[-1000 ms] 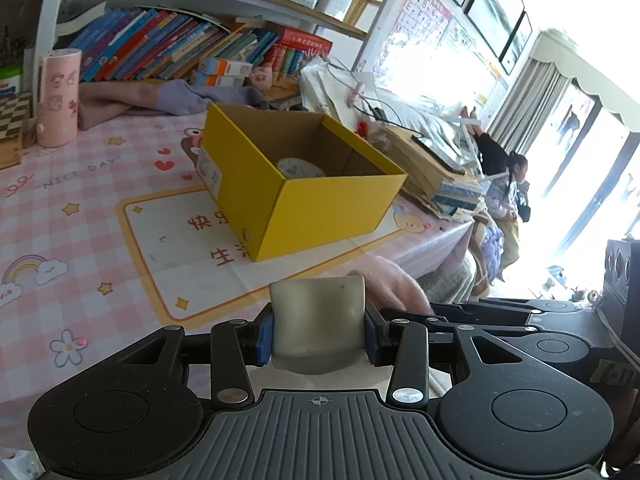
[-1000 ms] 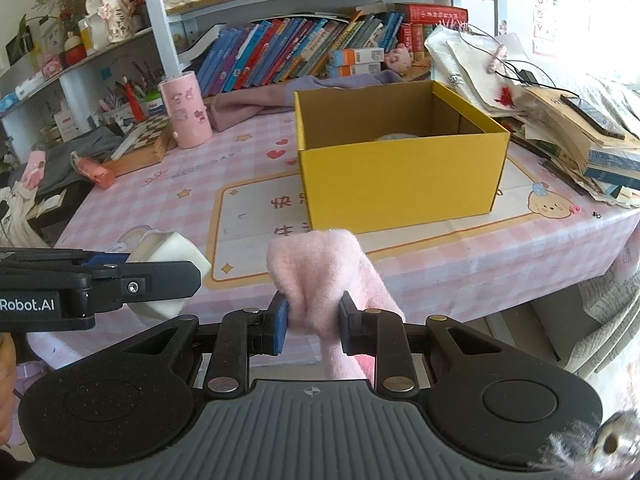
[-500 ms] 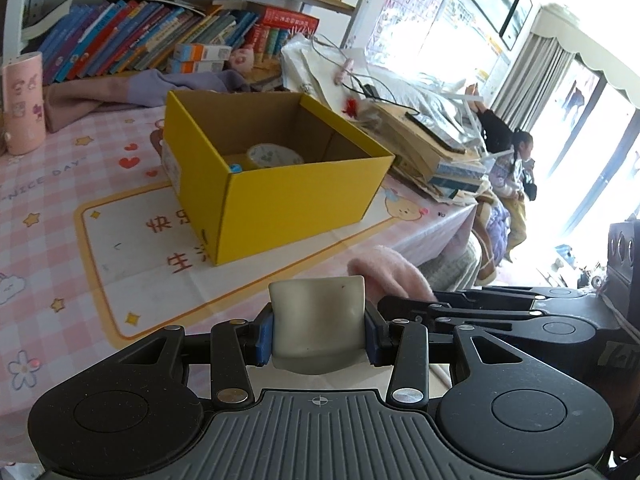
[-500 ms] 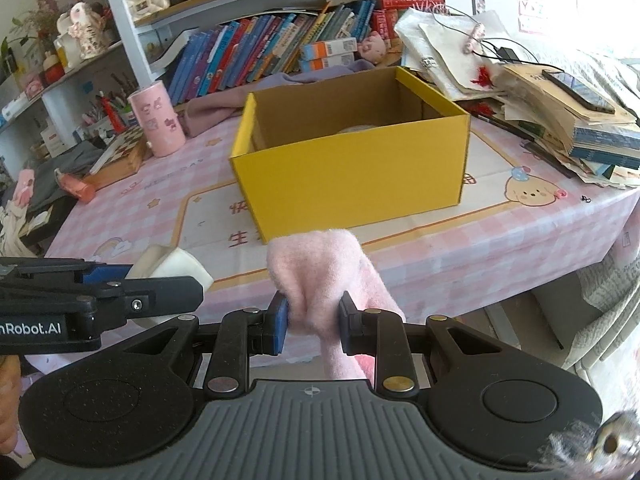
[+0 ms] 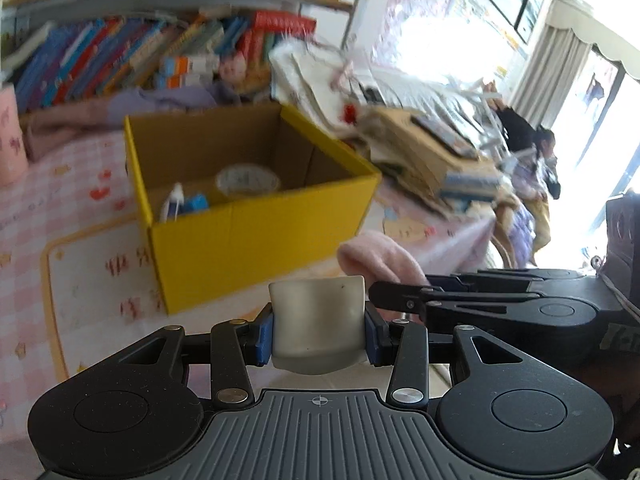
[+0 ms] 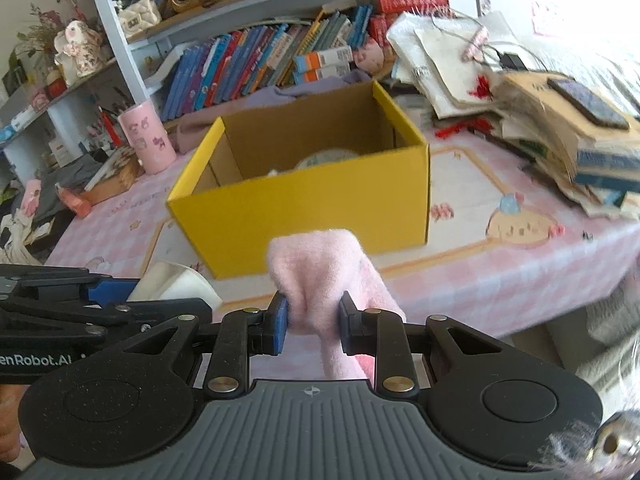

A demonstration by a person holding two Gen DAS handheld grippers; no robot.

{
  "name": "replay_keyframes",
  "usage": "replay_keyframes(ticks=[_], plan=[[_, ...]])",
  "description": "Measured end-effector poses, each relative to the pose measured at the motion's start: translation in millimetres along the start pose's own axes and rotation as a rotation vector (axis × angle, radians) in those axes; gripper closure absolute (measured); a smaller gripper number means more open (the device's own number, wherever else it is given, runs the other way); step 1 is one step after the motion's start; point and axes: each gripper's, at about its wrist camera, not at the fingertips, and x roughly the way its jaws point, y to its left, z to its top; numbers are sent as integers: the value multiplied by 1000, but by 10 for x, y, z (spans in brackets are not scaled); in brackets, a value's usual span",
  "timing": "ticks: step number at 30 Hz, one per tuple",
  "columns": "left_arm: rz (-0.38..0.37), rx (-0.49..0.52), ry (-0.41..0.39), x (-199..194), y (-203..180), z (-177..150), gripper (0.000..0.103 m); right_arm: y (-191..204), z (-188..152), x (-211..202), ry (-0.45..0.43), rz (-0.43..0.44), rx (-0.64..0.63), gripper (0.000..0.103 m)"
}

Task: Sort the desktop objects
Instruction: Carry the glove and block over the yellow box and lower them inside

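My left gripper (image 5: 319, 332) is shut on a pale grey-white cup-like object (image 5: 318, 316), held in front of the open yellow cardboard box (image 5: 256, 236). My right gripper (image 6: 313, 320) is shut on a fluffy pink cloth (image 6: 316, 264), which also shows in the left wrist view (image 5: 376, 258). The box (image 6: 304, 208) stands on the pink tablecloth just ahead of both grippers. Inside it lie a round patterned tin (image 5: 247, 179) and small blue and white items (image 5: 184, 202). The white object (image 6: 176, 282) and left gripper show at the left of the right wrist view.
A pink cup (image 6: 147, 142) and a wooden board (image 6: 114, 178) stand at the far left. Shelves of books (image 6: 260, 60) line the back. A pile of papers and books (image 6: 560, 132) sits to the right of the box. The table's front edge (image 6: 500, 292) is close.
Both grippers have moved forward and up toward the yellow box, which looks larger and shows more of its inside. Both keep their hold.
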Motion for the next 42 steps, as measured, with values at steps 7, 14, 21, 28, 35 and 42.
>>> replay_keyframes(ticks=[7,14,21,28,35,42], plan=[[119,50,-188,-20,-280,357,62,-309,408,-60,-127,104,-16,80],[203,54,-281,35,-294,702,62,-394,946,-124,-278,190,-54,80],[279,37,-339,127,-145,920,62,-463,1292,60,-315,218,-88,80],[370,16,-351,334,70,1081,61,-458,1474,345,-294,238,-124,80],[403,-17,-254,625,284,1027,61,-418,1489,752,-197,246,-128,80],[409,-21,-172,832,326,903,61,-397,1368,1062,-86,225,-181,79]])
